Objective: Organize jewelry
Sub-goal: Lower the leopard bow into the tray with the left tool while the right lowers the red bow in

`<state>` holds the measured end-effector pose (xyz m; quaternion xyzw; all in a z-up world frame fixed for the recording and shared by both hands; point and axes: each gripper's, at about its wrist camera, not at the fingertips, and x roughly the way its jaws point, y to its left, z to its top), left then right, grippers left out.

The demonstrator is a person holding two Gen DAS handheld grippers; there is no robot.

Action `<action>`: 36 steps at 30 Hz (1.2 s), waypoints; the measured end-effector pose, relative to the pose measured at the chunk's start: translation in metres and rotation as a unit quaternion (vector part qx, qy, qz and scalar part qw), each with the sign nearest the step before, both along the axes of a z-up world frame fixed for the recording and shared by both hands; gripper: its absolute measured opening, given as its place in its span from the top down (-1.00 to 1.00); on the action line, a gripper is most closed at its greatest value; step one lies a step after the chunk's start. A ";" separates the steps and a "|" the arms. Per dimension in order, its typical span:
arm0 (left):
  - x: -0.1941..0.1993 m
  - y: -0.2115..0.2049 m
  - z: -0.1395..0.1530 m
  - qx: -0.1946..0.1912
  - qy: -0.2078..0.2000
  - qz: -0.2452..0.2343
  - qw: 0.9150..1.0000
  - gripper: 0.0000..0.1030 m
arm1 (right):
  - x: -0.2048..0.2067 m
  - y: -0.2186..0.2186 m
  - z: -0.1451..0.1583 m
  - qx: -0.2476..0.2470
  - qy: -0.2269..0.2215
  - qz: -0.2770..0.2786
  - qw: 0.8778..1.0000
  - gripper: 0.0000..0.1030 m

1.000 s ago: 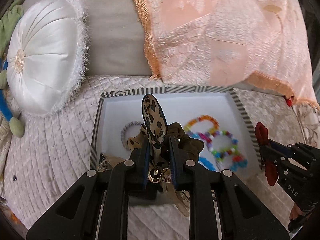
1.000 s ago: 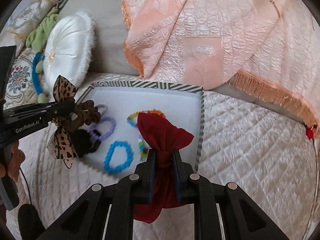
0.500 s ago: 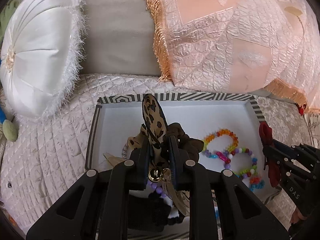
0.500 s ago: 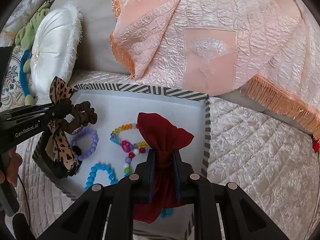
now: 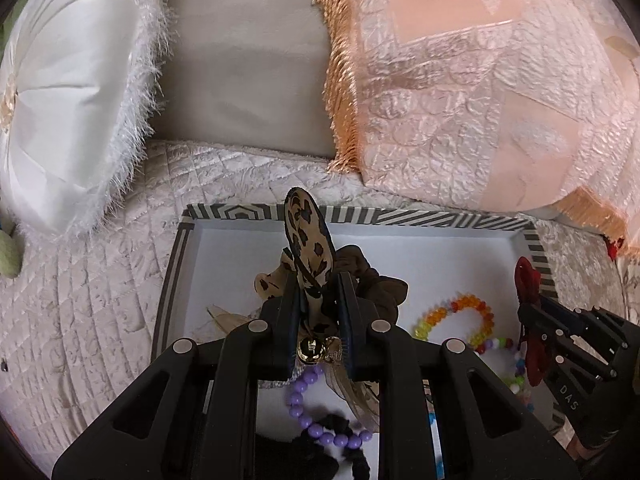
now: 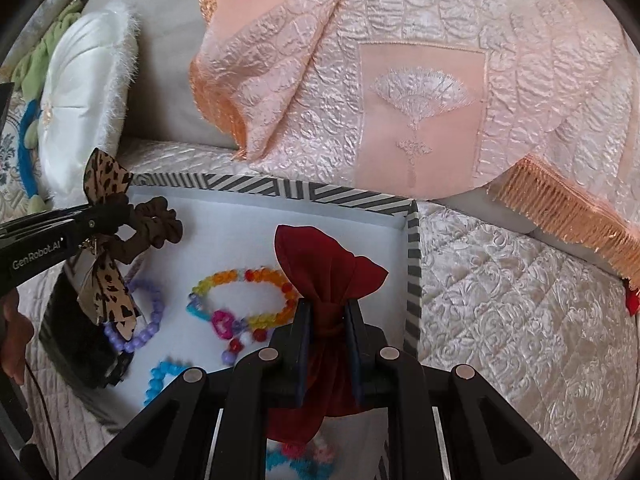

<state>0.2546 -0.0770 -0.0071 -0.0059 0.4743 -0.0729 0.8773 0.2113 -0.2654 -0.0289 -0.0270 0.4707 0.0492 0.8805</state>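
Note:
My left gripper is shut on a leopard-print bow scrunchie with a brown ruffle and gold charm, held over the left part of the striped box; it also shows in the right wrist view. My right gripper is shut on a dark red bow, held over the right part of the box; the bow shows at the right in the left wrist view. Inside the box lie a rainbow bead bracelet, a purple bead bracelet and a blue one.
The box sits on a quilted cream bedspread. A white round cushion lies at the back left. A peach fringed blanket hangs just behind the box. A black scrunchie lies in the box near me.
Both grippers have moved forward over the box with their bows still held. The box and the blanket look nearer and larger.

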 end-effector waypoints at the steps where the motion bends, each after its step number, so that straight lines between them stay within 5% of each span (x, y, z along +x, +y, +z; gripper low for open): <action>1: 0.001 0.000 -0.002 -0.002 0.002 0.002 1.000 0.68 | 0.002 -0.001 -0.002 0.000 0.002 -0.002 1.000 0.70; 6: 0.004 0.002 -0.014 0.000 0.013 0.005 1.000 0.64 | 0.011 -0.004 -0.016 0.002 0.010 -0.001 1.000 0.70; 8: 0.004 0.002 -0.016 0.002 0.015 0.005 1.000 0.47 | 0.012 -0.004 -0.018 0.010 0.010 0.000 1.000 0.70; 10: 0.003 0.003 -0.017 -0.001 0.016 0.005 1.000 0.12 | 0.011 -0.006 -0.017 0.025 0.013 0.003 1.000 0.46; 12: -0.001 0.005 -0.015 -0.004 0.012 0.003 1.000 0.00 | 0.007 -0.007 -0.015 0.035 0.010 0.002 0.999 0.12; 13: -0.003 0.005 -0.013 -0.005 0.011 0.001 1.000 -0.04 | 0.004 -0.007 -0.012 0.041 0.004 0.003 0.999 0.11; 26: -0.073 0.012 0.014 0.032 -0.042 -0.015 0.998 -0.10 | -0.066 0.001 0.032 0.077 -0.038 -0.016 0.996 0.07; 30: -0.098 0.012 0.025 0.045 -0.067 -0.019 0.997 -0.10 | -0.087 0.005 0.047 0.076 -0.060 -0.026 0.995 -0.17; 36: -0.125 0.014 0.047 0.045 -0.100 -0.011 0.994 -0.10 | -0.100 0.007 0.064 0.074 -0.080 -0.036 0.993 -0.19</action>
